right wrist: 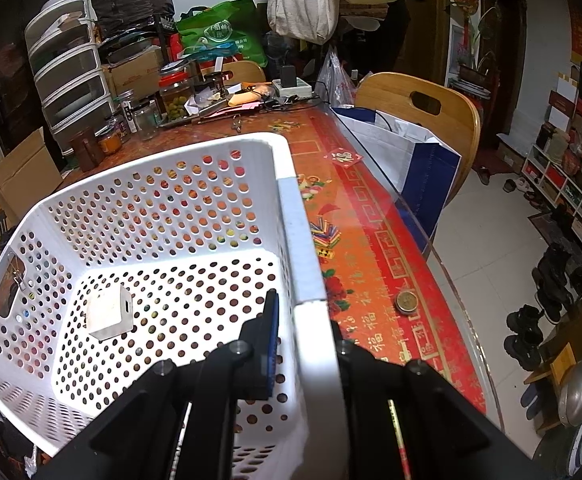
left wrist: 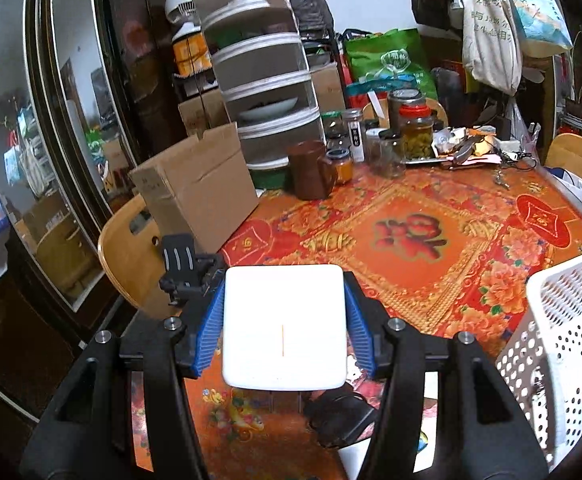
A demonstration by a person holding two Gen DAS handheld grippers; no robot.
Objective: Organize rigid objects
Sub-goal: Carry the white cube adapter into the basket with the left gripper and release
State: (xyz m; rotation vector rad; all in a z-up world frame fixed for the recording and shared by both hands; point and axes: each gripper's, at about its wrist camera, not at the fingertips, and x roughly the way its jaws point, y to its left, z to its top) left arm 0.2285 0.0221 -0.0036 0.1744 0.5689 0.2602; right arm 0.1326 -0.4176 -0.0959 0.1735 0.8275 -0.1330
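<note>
My left gripper (left wrist: pixel 285 326) is shut on a flat white square box (left wrist: pixel 285 326), held between its blue pads above the table near the front left edge. The white perforated basket (left wrist: pixel 571 320) stands to its right. In the right wrist view my right gripper (right wrist: pixel 305 344) is shut on the basket's right rim (right wrist: pixel 307 260), one finger inside and one outside. A small white cube-shaped charger (right wrist: pixel 109 312) lies on the basket floor. A black object (left wrist: pixel 339 420) lies on the table under the box.
A red patterned tablecloth (left wrist: pixel 411 240) covers the table. A cardboard box (left wrist: pixel 199 184), brown mug (left wrist: pixel 309 170), jars (left wrist: pixel 415 132) and a stacked drawer unit (left wrist: pixel 263 80) stand at the back. A coin-like disc (right wrist: pixel 406 302) lies near the right edge. Wooden chairs (right wrist: pixel 423 108) flank the table.
</note>
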